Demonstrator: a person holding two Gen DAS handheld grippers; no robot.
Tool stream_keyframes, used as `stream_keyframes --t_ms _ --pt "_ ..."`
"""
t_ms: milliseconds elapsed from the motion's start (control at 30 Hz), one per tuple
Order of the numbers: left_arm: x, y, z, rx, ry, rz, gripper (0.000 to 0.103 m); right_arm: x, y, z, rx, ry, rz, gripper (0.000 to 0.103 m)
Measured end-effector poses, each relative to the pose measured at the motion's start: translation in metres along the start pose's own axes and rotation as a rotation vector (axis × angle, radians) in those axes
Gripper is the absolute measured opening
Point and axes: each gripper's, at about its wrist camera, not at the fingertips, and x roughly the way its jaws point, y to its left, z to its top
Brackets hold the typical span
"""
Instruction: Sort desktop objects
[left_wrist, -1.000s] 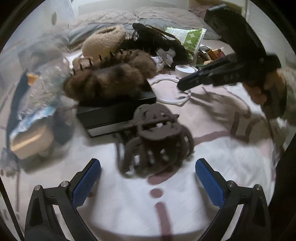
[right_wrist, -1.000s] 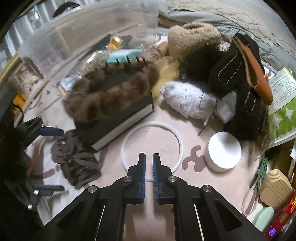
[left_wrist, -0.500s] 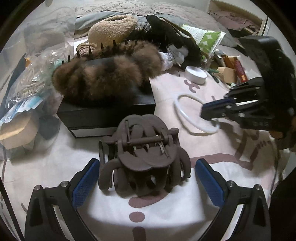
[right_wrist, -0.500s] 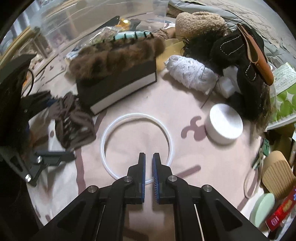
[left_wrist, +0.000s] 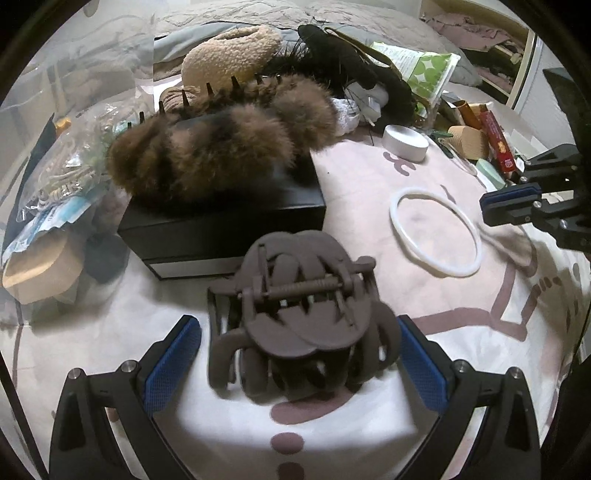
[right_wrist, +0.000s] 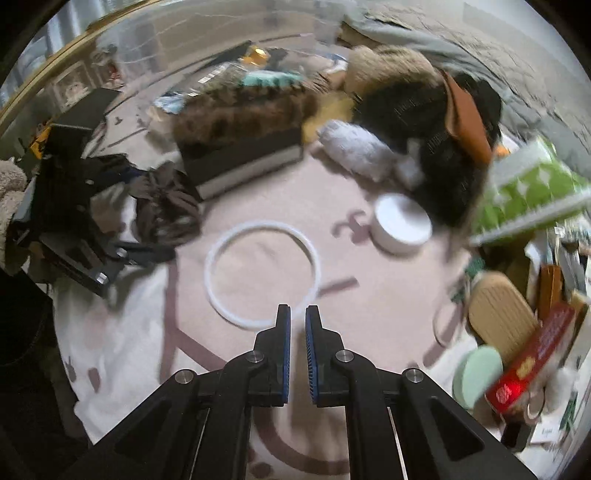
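Note:
A dark brown claw hair clip (left_wrist: 295, 332) lies on the pale patterned cloth (left_wrist: 369, 424), between the blue pads of my left gripper (left_wrist: 297, 326). That gripper is open; the left pad stands clear of the clip and the right pad is close beside it. In the right wrist view the clip (right_wrist: 166, 210) is a blur at the left, beside the left gripper (right_wrist: 110, 254). My right gripper (right_wrist: 298, 314) is shut on nothing, its tips just short of a white ring (right_wrist: 262, 224). In the left wrist view the right gripper (left_wrist: 495, 210) hovers right of the ring (left_wrist: 450, 272).
Behind the clip stands a black box (left_wrist: 221, 229) with a brown furry clip (left_wrist: 221, 147) on top. A white round jar (left_wrist: 405, 142), a green packet (left_wrist: 424, 70), a red box (right_wrist: 528, 358) and small items crowd the right. A clear plastic bag (left_wrist: 55, 177) sits at the left.
The left gripper has closed in on the brown clip, which now sits between its fingers. The right gripper has drawn back from the white ring toward the right, still shut.

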Motion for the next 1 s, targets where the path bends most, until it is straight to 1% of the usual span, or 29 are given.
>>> stream_keyframes --t_ms 33,133,267,400,667,733,800,900,1000 --pt "-0.001 0.001 -0.001 0.009 -0.001 0.003 0.103 0.000 -0.009 -0.005 0.012 0.007 -0.006 0.009" --pt "-0.004 0.007 -0.006 0.016 -0.004 0.008 0.103 0.009 -0.017 -0.018 0.031 0.030 -0.019 0.009" --pt "-0.008 0.013 -0.008 0.034 -0.009 0.014 0.103 0.010 -0.025 -0.027 0.041 -0.008 0.017 0.009" --pt "-0.005 0.014 -0.009 0.039 0.002 0.011 0.103 0.013 -0.034 -0.033 0.100 -0.043 0.059 0.009" --pt "-0.002 0.013 -0.008 0.037 0.013 0.021 0.103 0.016 -0.028 -0.034 0.102 -0.090 0.072 0.009" --pt "-0.001 0.011 -0.007 0.039 0.018 0.033 0.103 0.015 -0.028 -0.033 0.099 -0.095 0.069 0.009" --pt "0.000 0.009 -0.005 0.043 0.024 0.041 0.103 0.016 -0.023 -0.034 0.081 -0.101 0.047 0.009" --pt "0.002 0.009 0.000 0.037 0.046 0.037 0.103 0.016 -0.017 -0.032 0.052 -0.103 0.015 0.009" --pt "0.006 0.007 0.005 0.032 0.055 0.041 0.103 0.016 -0.017 -0.032 0.046 -0.107 0.009 0.010"
